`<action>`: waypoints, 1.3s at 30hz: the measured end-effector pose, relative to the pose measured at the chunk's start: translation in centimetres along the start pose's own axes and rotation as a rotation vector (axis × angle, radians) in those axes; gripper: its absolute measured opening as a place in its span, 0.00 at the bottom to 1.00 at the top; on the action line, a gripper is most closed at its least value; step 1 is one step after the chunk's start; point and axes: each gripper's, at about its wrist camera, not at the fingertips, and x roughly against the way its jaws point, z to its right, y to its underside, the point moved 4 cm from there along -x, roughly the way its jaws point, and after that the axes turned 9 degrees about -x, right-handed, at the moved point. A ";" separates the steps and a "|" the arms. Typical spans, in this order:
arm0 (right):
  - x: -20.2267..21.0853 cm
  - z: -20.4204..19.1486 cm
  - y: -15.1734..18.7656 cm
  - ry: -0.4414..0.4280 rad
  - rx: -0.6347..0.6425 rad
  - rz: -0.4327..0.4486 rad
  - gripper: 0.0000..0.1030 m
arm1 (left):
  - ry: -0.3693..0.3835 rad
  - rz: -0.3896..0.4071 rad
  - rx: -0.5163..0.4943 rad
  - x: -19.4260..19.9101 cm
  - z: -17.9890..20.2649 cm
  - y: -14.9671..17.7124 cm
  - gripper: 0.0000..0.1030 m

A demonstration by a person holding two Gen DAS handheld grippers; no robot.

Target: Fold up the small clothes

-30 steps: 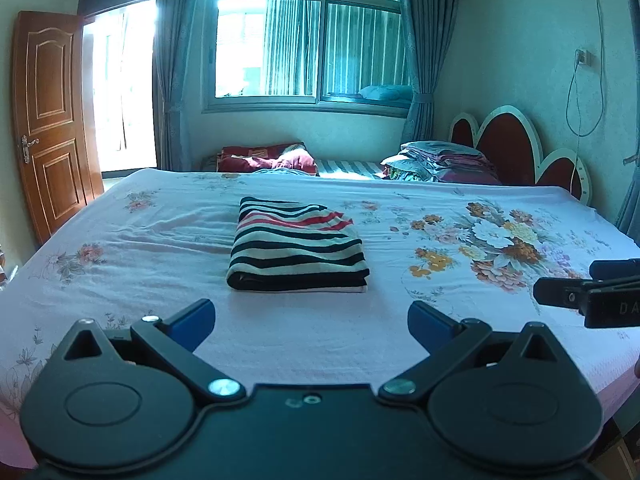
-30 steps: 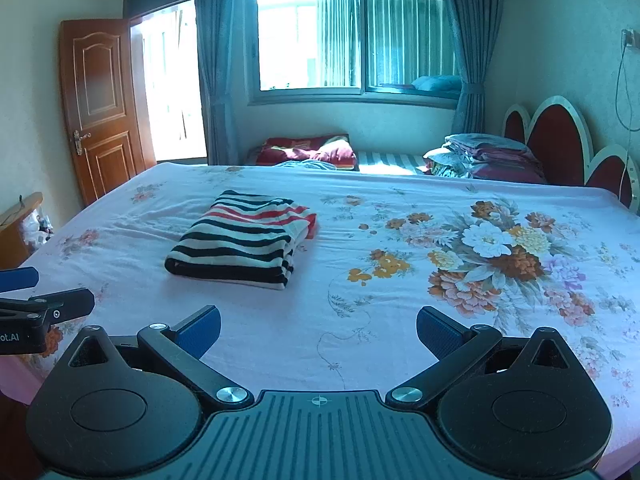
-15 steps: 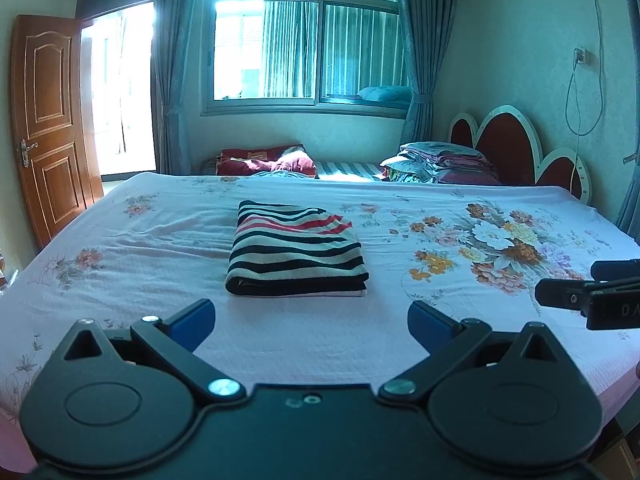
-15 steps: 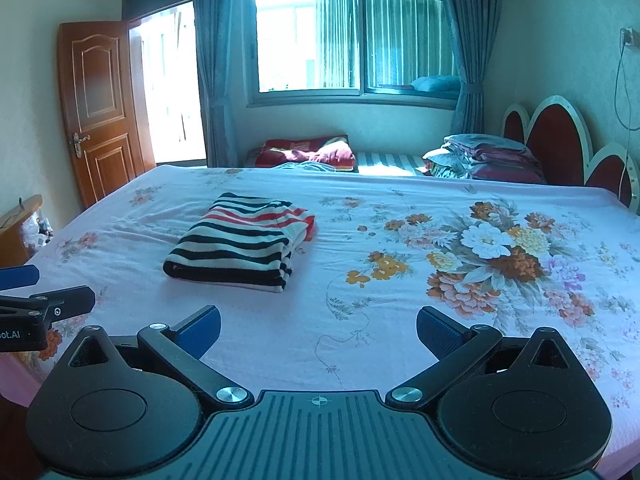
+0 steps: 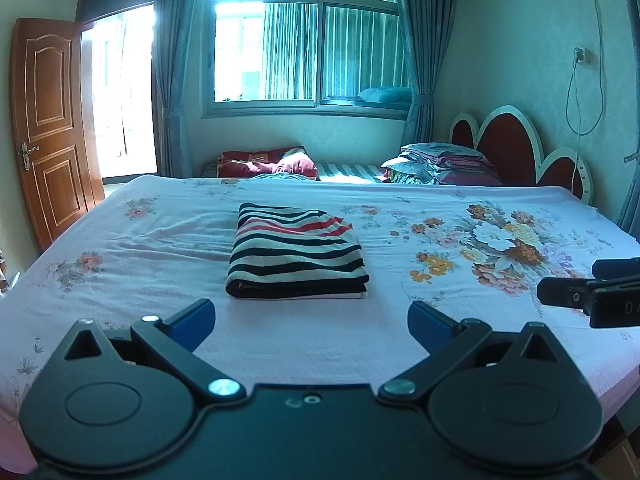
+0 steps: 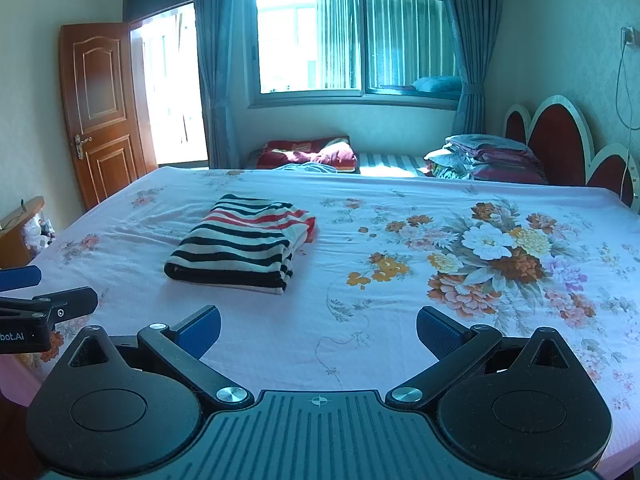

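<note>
A folded garment with black, white and red stripes (image 5: 296, 254) lies flat on the bed's floral sheet (image 5: 460, 320); it also shows in the right wrist view (image 6: 244, 242). My left gripper (image 5: 311, 320) is open and empty, held above the near edge of the bed, short of the garment. My right gripper (image 6: 318, 330) is open and empty, to the right of the garment and nearer me. Each gripper shows at the edge of the other's view: the right one (image 5: 592, 298) and the left one (image 6: 36, 300).
A stack of folded bedding (image 5: 444, 162) lies at the headboard (image 5: 516, 148) on the far right. A red cushion (image 5: 264, 162) sits beyond the bed under the window. A wooden door (image 5: 52, 120) stands open at the left.
Both views have drifted slightly; the garment sits a touch lower and nearer in frame. Both grippers stay open and empty.
</note>
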 end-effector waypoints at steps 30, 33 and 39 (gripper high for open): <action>0.0 0.2 -0.1 -0.010 0.001 0.001 1.00 | -0.025 0.010 0.005 -0.1 -0.3 0.3 0.99; 0.0 0.2 -0.1 -0.013 -0.001 0.000 1.00 | -0.027 0.006 0.003 -0.2 -0.3 0.4 0.99; -0.1 0.1 -0.1 -0.013 -0.001 -0.001 1.00 | -0.026 0.006 0.003 -0.2 -0.3 0.5 0.99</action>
